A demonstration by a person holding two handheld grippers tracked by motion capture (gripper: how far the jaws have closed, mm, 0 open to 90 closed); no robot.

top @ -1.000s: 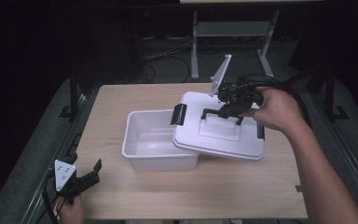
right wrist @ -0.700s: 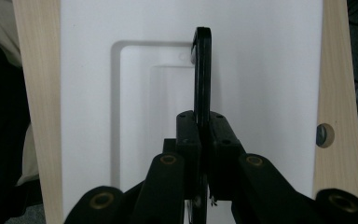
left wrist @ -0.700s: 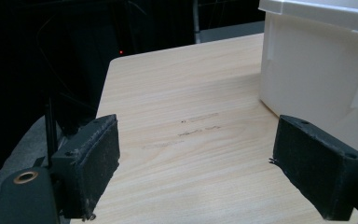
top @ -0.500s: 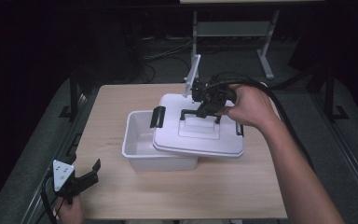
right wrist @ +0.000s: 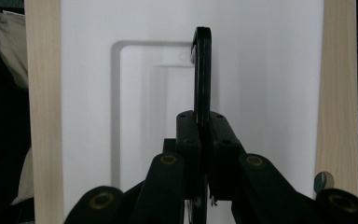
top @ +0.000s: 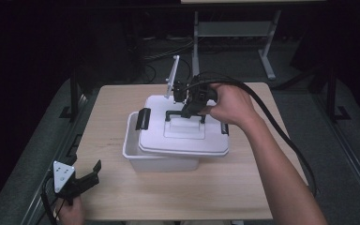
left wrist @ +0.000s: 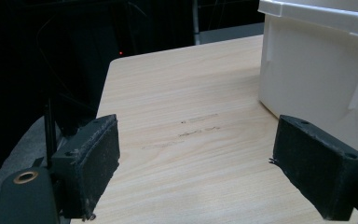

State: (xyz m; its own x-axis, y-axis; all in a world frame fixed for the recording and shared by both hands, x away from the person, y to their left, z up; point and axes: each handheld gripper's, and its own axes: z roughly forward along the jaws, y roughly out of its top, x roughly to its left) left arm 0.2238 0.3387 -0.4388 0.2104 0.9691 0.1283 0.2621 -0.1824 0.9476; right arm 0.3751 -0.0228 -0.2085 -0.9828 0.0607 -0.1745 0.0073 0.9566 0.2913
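Pale wooden table in a dark room: my right gripper pinches the lid handle over the white bin; my left gripper, near left, spread.

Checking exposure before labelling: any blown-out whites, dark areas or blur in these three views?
High view: surroundings nearly black, light wooden table well lit, white plastic lid bright with faint detail. Left gripper view: near black pads slightly soft, white plastic bin evenly lit. Right gripper view: lid nearly washed out, its black handle crisp between the right hand-held gripper pads.
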